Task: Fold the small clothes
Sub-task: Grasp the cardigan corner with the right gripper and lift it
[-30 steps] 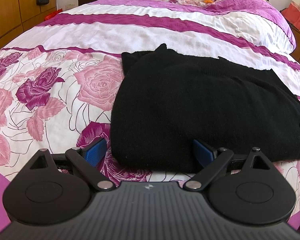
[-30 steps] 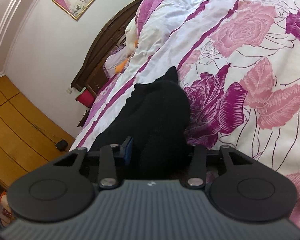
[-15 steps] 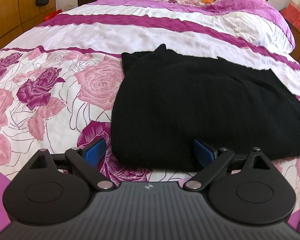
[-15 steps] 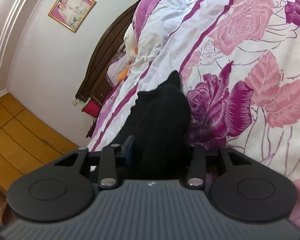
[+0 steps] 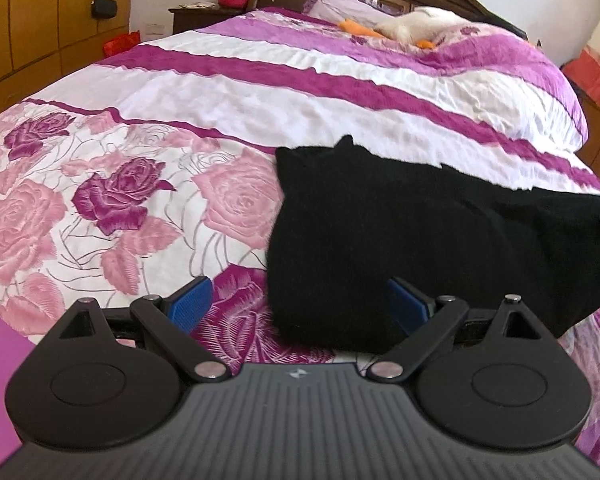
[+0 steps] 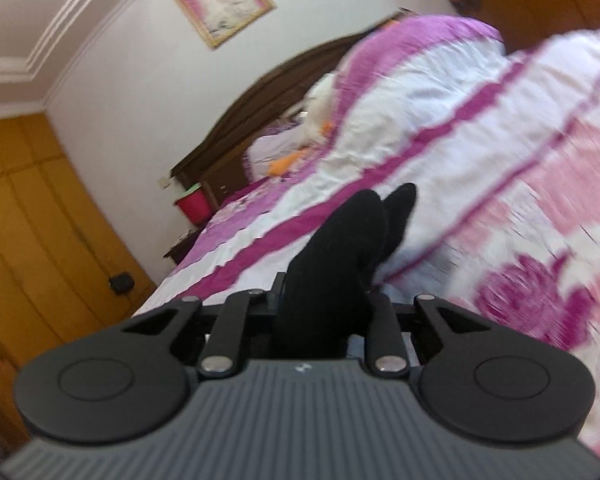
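**Black garment on the bed, one end pinched**

We are holding the left tongs (image 5: 296,304) spread wide at the near edge of the black garment (image 5: 400,248), one blue pad (image 5: 190,304) on either side of its near left corner, gripping nothing. The garment is lying folded on the rose-patterned bed (image 5: 140,184). Our right tongs (image 6: 324,304) are pinching a bunched end of the garment (image 6: 340,256), lifting it above the bed (image 6: 480,168); that view is blurred.
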Available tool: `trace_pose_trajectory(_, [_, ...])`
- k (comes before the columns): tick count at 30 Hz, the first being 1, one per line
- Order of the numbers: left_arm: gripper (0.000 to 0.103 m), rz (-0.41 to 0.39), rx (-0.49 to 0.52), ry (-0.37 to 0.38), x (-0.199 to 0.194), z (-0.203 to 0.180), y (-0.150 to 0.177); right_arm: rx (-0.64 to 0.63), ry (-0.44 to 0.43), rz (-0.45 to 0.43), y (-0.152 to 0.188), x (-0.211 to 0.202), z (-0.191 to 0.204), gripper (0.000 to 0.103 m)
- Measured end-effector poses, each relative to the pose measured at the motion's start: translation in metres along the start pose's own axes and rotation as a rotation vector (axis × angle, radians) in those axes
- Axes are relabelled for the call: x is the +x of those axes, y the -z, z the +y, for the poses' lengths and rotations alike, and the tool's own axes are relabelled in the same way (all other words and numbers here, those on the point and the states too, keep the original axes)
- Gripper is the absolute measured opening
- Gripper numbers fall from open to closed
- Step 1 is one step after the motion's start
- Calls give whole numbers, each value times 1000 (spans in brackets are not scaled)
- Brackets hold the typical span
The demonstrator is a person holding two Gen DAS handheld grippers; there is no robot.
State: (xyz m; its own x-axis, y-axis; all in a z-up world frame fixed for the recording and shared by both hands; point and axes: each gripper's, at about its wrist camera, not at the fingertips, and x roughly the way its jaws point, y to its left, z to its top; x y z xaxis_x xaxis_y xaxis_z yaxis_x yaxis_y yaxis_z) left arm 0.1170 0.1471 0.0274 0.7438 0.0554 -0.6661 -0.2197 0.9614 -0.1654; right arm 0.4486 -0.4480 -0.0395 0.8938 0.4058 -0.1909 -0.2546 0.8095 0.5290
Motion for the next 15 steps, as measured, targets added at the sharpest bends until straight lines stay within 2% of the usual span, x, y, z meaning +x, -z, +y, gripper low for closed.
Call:
trace_pose_trajectory(9, [96,-19,-34,-7,-8,15,1,-244,-111,35,6,13,73,22])
trace_pose_trajectory(15, [96,-20,-66,-15,-8,28,2,-405,-209,154,35,30,115,22])
